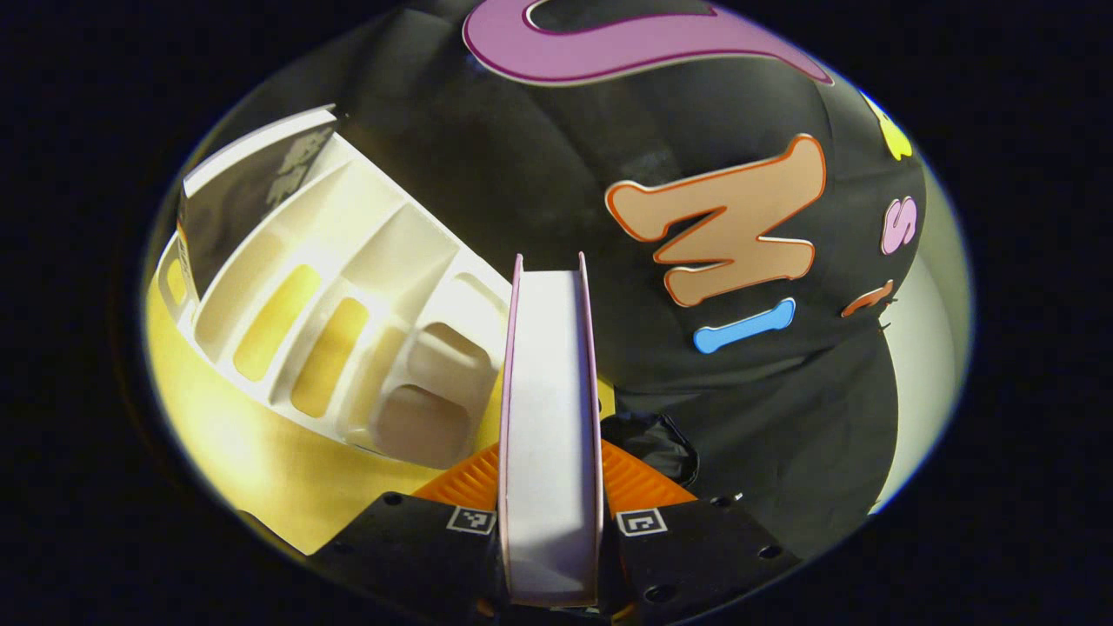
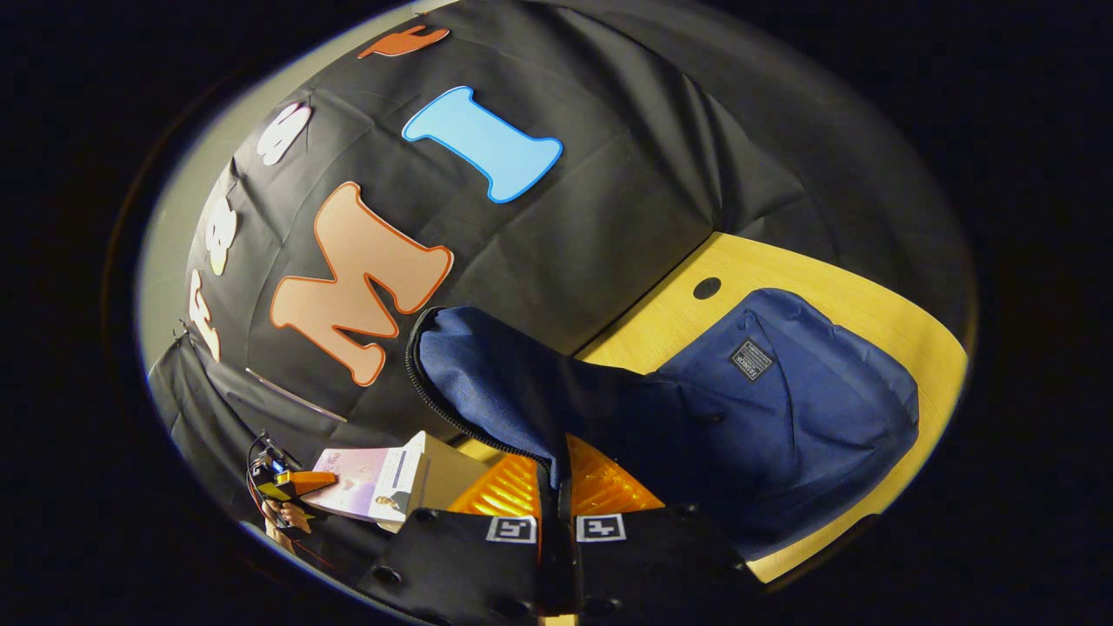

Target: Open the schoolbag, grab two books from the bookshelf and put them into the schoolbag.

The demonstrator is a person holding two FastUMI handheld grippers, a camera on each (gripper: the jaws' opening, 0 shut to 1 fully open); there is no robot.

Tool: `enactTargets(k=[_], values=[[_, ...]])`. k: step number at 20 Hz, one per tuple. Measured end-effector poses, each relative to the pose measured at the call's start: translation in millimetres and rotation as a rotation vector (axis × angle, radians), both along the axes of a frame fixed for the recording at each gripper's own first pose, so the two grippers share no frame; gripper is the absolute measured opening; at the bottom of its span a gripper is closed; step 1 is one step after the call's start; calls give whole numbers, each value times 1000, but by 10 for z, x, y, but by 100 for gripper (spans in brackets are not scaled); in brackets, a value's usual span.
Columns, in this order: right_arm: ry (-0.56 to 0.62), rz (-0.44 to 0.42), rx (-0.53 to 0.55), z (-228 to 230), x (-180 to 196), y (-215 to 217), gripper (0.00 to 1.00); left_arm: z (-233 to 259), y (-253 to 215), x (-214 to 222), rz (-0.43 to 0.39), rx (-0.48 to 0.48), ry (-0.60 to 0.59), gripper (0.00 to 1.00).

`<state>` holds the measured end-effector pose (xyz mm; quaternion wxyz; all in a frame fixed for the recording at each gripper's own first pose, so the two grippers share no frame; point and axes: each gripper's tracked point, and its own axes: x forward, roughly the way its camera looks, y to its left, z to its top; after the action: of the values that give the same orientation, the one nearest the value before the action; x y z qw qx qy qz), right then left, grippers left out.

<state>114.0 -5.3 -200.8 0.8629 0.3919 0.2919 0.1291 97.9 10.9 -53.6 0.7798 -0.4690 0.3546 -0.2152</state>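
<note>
Book clamped in the left hand-held gripper (image 1: 549, 487); schoolbag flap pinched in the right hand-held gripper (image 2: 555, 487).

A book (image 1: 549, 417) is held edge-on between both left fingers, clear of the white bookshelf (image 1: 348, 313) standing on the yellow surface (image 1: 226, 435). The blue schoolbag (image 2: 783, 409) lies on the surface, its zippered flap (image 2: 496, 374) lifted between the closed right fingers. The book is seen beside the flap.

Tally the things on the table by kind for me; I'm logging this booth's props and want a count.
Books: 2, one in the left gripper, page edges facing, one left in the rack
Rack: 1, white
Bag: 1, blue, flap pinched by the right gripper
Total: 4
</note>
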Motion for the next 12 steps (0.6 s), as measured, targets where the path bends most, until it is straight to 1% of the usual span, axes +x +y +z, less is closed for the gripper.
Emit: enactTargets(k=[6, 10, 12], values=[[4, 5, 13, -5, -18, 4, 3, -148, -815, 102, -81, -48, 42, 35], [3, 5, 23, 19, -13, -14, 3, -368, -1280, 125, -130, -46, 81, 36], [4, 7, 25, 25, -7, -22, 3, -512, -1491, 122, -155, -28, 106, 35]])
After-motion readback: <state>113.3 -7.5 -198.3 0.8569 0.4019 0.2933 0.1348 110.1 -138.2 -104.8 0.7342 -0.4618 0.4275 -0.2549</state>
